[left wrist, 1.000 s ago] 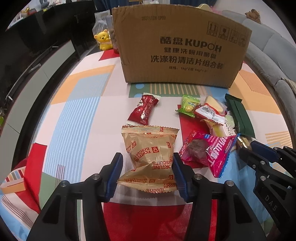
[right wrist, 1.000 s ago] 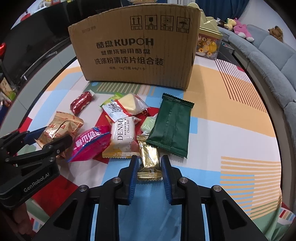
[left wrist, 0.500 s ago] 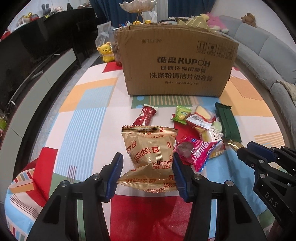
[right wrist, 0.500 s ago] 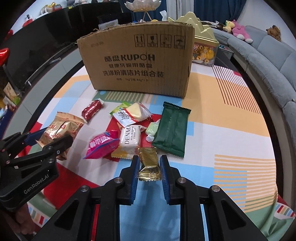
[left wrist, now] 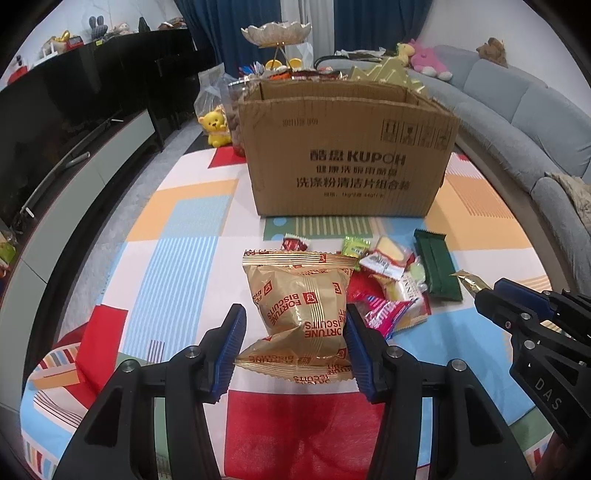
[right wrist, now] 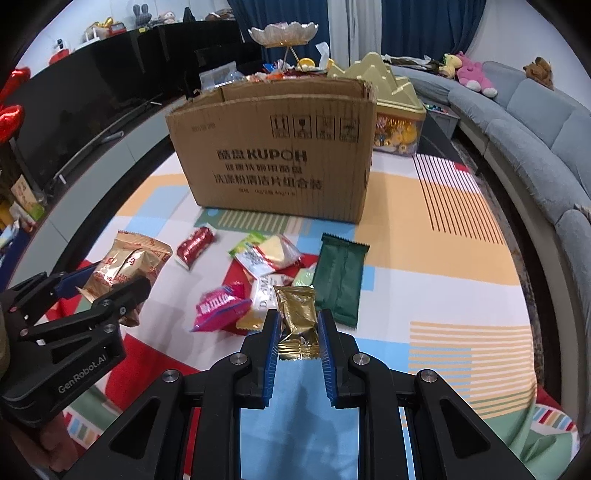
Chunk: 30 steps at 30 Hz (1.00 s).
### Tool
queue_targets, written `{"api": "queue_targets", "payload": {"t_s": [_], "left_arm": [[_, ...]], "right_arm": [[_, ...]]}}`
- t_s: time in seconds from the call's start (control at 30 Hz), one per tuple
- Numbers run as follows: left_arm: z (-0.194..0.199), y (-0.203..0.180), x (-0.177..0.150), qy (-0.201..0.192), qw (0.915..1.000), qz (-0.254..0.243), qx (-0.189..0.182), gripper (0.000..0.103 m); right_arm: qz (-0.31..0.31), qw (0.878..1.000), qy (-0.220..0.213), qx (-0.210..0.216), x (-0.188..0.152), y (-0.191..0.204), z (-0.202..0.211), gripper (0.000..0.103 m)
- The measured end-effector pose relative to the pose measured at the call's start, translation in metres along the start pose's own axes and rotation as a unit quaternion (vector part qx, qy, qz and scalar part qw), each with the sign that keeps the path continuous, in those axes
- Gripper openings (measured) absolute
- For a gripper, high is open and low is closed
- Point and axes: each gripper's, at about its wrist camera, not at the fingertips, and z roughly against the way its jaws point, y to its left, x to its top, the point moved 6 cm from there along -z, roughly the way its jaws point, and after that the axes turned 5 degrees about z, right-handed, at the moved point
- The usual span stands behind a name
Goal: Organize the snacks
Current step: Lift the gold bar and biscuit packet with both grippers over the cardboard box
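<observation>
My left gripper [left wrist: 293, 325] is shut on a gold Fortune Biscuits bag [left wrist: 301, 302], held above the patterned tablecloth [left wrist: 177, 266]. My right gripper [right wrist: 297, 330] is shut on a small gold snack packet [right wrist: 298, 317], also lifted off the cloth. The open cardboard box [left wrist: 347, 155] stands upright beyond both, its top open [right wrist: 280, 147]. Loose snacks lie between: a pink packet [right wrist: 218, 306], a dark green wrapper [right wrist: 341, 277], a red candy packet [right wrist: 195, 247], a yellow wedge packet [right wrist: 269, 254]. The left gripper and its bag [right wrist: 125, 266] show at the left of the right wrist view.
A grey sofa [right wrist: 535, 140] curves along the right. A dark TV cabinet [left wrist: 74, 122] runs along the left. Behind the box stand a gold-lidded candy tin [right wrist: 395, 122], a tiered dish [right wrist: 284, 33], a yellow bear toy [left wrist: 214, 127] and a plastic bag.
Both grippers have risen with their packets, so the table and box look farther away and the box's open top has come into view. Grips are unchanged.
</observation>
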Motion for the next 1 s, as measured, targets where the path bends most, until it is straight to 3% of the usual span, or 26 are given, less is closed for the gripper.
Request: {"api": "queue_targets", "payload": {"t_s": [1.0], "left_arm": [[0.054,-0.002,0.095,-0.096,0.9953,0.008,-0.012,0.052]], "right_arm": [[0.009,0.994,-0.106,-0.014,0.097,-0.002,0.06,0.022]]}}
